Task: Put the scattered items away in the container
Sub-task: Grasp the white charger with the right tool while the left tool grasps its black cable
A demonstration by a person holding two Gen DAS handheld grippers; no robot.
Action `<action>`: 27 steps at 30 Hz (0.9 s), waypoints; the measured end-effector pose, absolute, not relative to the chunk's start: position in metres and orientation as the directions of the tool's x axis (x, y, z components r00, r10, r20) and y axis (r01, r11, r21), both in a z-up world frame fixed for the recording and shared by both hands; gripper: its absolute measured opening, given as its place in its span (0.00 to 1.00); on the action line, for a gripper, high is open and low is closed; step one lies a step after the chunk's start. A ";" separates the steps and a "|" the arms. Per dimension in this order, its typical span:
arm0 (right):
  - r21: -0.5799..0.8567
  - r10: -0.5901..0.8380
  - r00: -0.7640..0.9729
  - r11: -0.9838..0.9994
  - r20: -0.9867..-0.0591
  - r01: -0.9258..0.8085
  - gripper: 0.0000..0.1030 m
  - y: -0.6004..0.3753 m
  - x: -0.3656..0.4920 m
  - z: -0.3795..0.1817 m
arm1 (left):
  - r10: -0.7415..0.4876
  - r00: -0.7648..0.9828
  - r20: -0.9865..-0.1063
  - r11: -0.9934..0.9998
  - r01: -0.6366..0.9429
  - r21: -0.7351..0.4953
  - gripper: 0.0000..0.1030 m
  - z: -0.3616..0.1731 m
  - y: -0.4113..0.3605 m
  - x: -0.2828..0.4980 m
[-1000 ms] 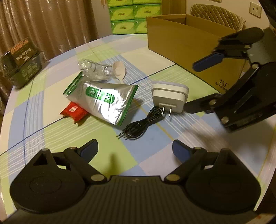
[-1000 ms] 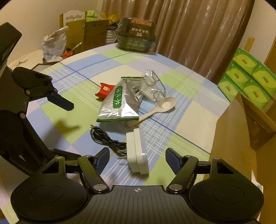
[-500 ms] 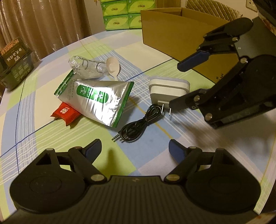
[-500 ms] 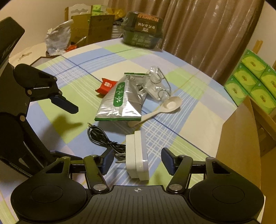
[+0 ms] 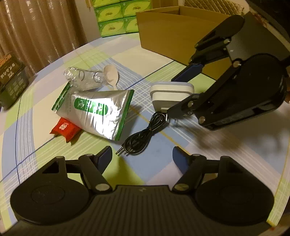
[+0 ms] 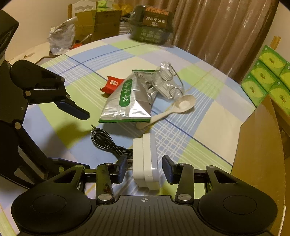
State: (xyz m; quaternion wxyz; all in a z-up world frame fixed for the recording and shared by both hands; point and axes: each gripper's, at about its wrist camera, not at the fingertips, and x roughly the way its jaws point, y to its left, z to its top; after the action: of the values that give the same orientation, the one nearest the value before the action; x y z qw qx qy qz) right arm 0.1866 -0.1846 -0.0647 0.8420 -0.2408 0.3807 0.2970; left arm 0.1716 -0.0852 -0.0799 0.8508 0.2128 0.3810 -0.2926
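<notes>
Now the right gripper (image 6: 144, 169) has been closing around the white charger (image 6: 145, 161), pads not yet touching, so the cardboard box (image 6: 257, 154) waits.

Right tool (image 5: 169, 98) hides the white charger's (image 5: 170, 92) prongs in the left view. The silver pouch (image 6: 129, 101) covers part of the red packet (image 6: 112, 85); the spoon's (image 6: 174, 109) handle end sits in shadow. Cardboard box (image 6: 257, 159) runs past the right edge.

Checked tablecloth (image 6: 208, 116), brown curtain (image 6: 226, 32), stacked green tissue boxes (image 5: 116, 12), dark green printed box (image 6: 152, 25) at table's edge
</notes>
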 end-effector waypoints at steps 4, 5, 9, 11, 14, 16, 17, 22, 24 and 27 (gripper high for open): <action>-0.162 0.315 0.536 0.729 -0.783 -0.665 0.27 -0.189 0.188 -0.066 | -0.347 0.535 -0.770 0.725 0.674 0.141 0.68 -0.080 -0.088 0.173; -0.156 0.315 0.541 0.739 -0.780 -0.655 0.27 -0.192 0.188 -0.065 | -0.350 0.533 -0.770 0.721 0.678 0.142 0.67 -0.080 -0.089 0.173; -0.141 0.311 0.564 0.774 -0.765 -0.617 0.27 -0.202 0.188 -0.060 | -0.361 0.524 -0.771 0.698 0.701 0.149 0.65 -0.082 -0.094 0.175; -0.135 0.302 0.576 0.793 -0.760 -0.594 0.27 -0.208 0.187 -0.056 | -0.365 0.520 -0.772 0.680 0.715 0.160 0.61 -0.083 -0.098 0.177; -0.117 0.290 0.583 0.820 -0.759 -0.561 0.27 -0.218 0.187 -0.053 | -0.375 0.508 -0.776 0.645 0.744 0.176 0.56 -0.083 -0.104 0.179; -0.104 0.288 0.583 0.831 -0.760 -0.546 0.27 -0.223 0.187 -0.051 | -0.382 0.497 -0.779 0.620 0.763 0.183 0.51 -0.084 -0.109 0.181; -0.099 0.290 0.583 0.834 -0.759 -0.543 0.27 -0.225 0.186 -0.050 | -0.382 0.493 -0.782 0.611 0.770 0.187 0.49 -0.085 -0.112 0.183; -0.077 0.291 0.586 0.850 -0.756 -0.521 0.27 -0.232 0.181 -0.048 | -0.374 0.463 -0.804 0.597 0.783 0.174 0.49 -0.092 -0.121 0.198; -0.063 0.293 0.583 0.857 -0.758 -0.512 0.27 -0.235 0.178 -0.048 | -0.376 0.437 -0.817 0.615 0.778 0.133 0.45 -0.093 -0.122 0.205; -0.041 0.296 0.579 0.867 -0.760 -0.497 0.27 -0.239 0.171 -0.047 | -0.364 0.415 -0.834 0.636 0.765 0.102 0.29 -0.090 -0.124 0.205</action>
State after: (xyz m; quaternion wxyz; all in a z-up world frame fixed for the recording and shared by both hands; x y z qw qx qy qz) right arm 0.1710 -0.2388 -0.0473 0.8796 -0.1258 0.3995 0.2256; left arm 0.2055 -0.1240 -0.0902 0.8052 0.2430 0.4120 -0.3506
